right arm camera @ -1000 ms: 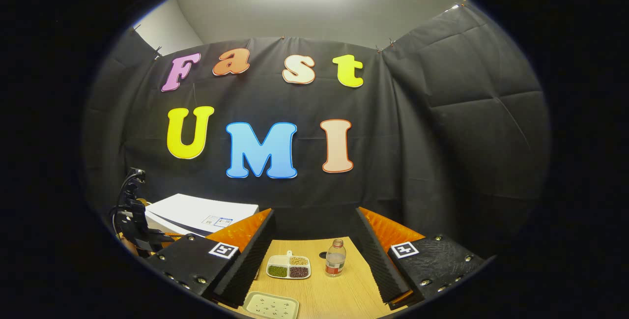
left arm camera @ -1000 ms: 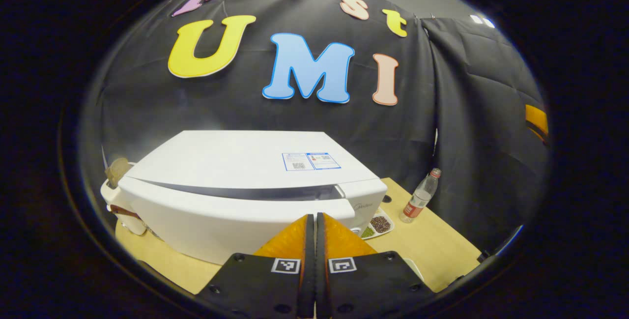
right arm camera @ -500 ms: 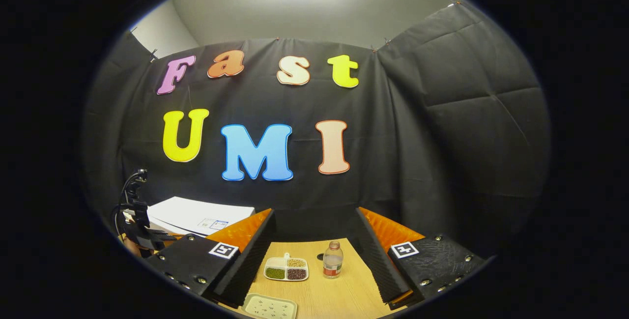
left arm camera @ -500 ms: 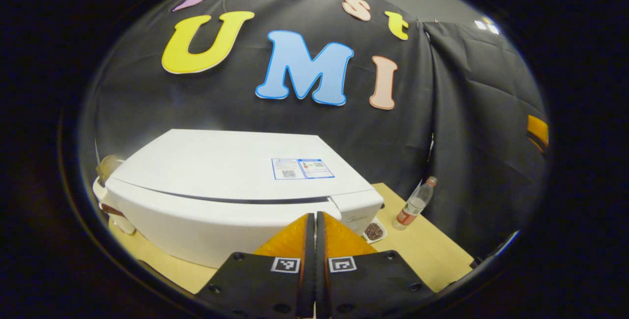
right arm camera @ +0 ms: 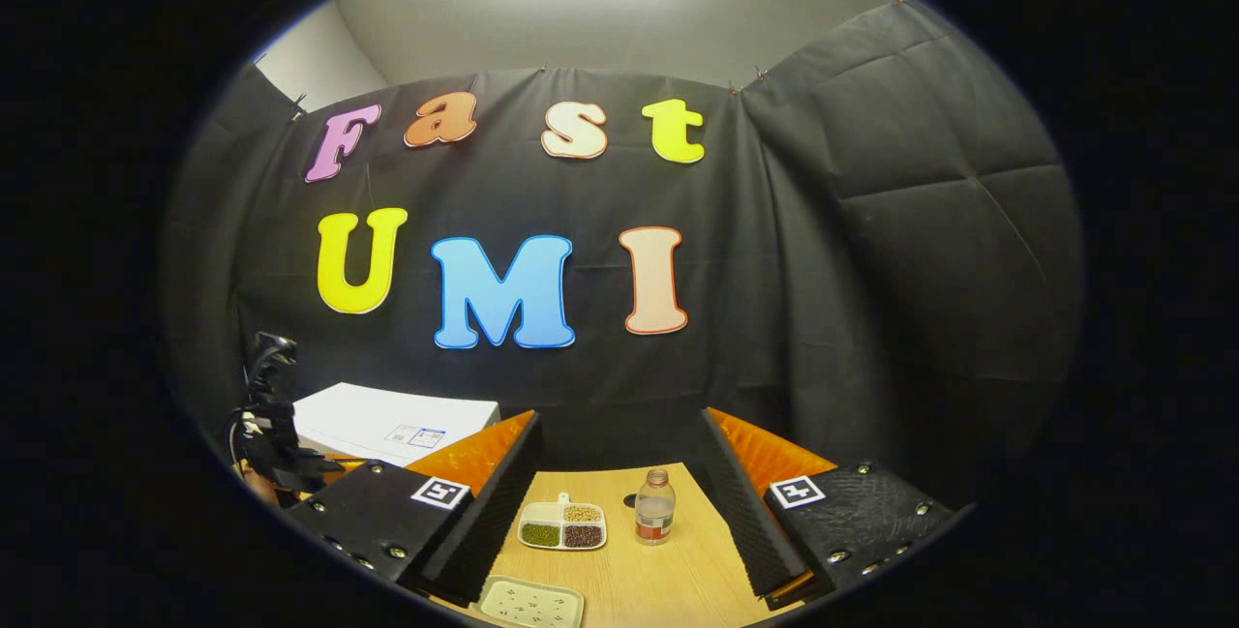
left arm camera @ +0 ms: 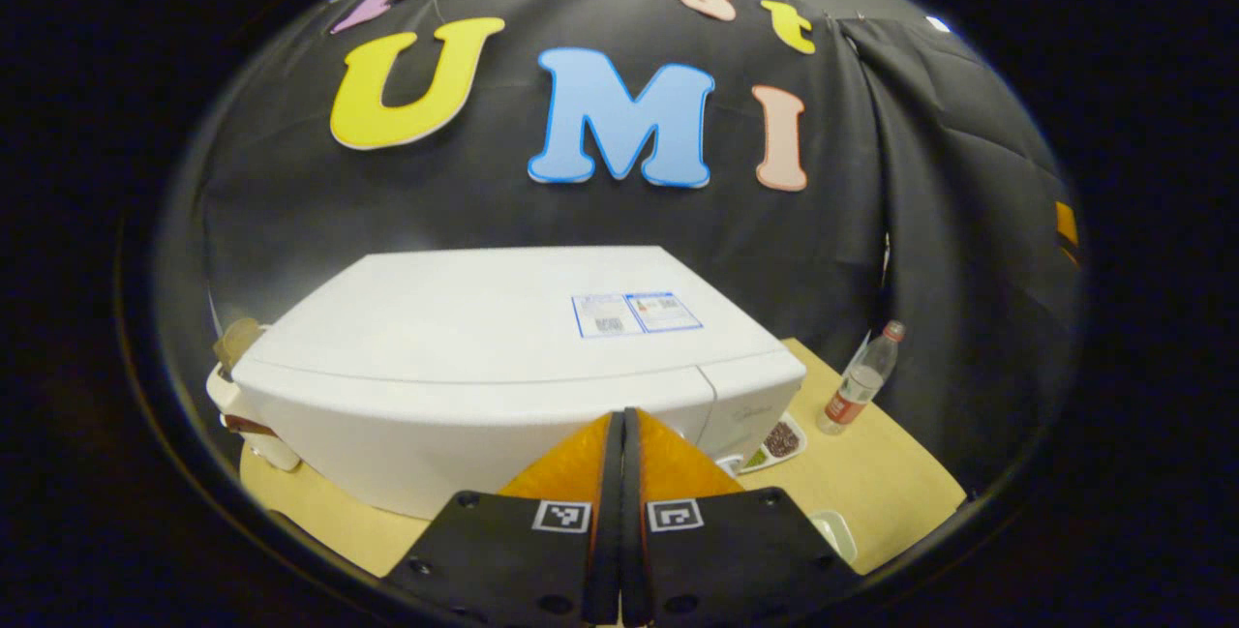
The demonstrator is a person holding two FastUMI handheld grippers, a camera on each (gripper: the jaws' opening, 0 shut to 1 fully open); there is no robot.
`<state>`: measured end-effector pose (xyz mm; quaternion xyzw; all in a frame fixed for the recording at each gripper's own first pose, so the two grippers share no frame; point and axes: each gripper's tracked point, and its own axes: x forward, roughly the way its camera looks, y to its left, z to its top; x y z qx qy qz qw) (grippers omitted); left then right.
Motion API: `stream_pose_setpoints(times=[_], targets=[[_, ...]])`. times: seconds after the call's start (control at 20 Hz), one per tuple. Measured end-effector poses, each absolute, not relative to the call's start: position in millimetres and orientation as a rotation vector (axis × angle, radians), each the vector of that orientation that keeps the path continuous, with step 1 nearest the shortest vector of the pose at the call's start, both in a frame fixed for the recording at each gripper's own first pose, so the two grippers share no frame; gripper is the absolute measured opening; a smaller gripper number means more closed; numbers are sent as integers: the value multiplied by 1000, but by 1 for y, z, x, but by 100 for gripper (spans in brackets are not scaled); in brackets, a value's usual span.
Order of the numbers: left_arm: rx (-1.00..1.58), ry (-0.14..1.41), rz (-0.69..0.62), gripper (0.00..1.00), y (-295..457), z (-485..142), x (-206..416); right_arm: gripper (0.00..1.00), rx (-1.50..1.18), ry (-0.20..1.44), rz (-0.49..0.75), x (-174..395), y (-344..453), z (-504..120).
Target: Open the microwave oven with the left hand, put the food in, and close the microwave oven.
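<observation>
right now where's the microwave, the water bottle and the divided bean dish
microwave (left arm camera: 465, 318), left gripper view, on its white top panel
water bottle (right arm camera: 655, 518), right gripper view, on the middle of its clear body
divided bean dish (right arm camera: 561, 524), right gripper view, on the ridge between its compartments

microwave (left arm camera: 503, 357) blocks left tool (left arm camera: 619, 425) ahead | bottle (right arm camera: 655, 508), tray (right arm camera: 563, 524) probably hinder right tool (right arm camera: 619, 459)
</observation>
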<state>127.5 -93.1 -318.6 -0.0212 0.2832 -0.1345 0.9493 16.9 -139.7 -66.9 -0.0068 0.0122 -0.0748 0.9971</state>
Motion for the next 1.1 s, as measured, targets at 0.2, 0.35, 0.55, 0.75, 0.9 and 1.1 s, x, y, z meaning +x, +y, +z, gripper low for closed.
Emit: stream_pose_setpoints(times=[0.2, 0.35, 0.55, 0.75, 0.9, 1.1], targets=[[-46, 563, -250, 7, -90, -320, 136, 96, -25, 26, -137, 15, -134, -67], [-46, 534, -203, 7, -76, -302, 140, 96, -17, 31, -124, 14, -130, -67], [-20, 382, -159, 7, -60, -225, 132, 97, -10, 16, -102, 13, -119, -58], [-44, 213, -143, 66, -47, -132, 92, 97, -11, -11, -60, 13, -95, -46], [-17, 118, -80, 94, -21, -66, 60, 97, -2, -38, -37, 13, -77, -33], [-23, 78, -26, 94, 11, -7, 34, 96, -10, -42, -8, 10, -49, -17]])
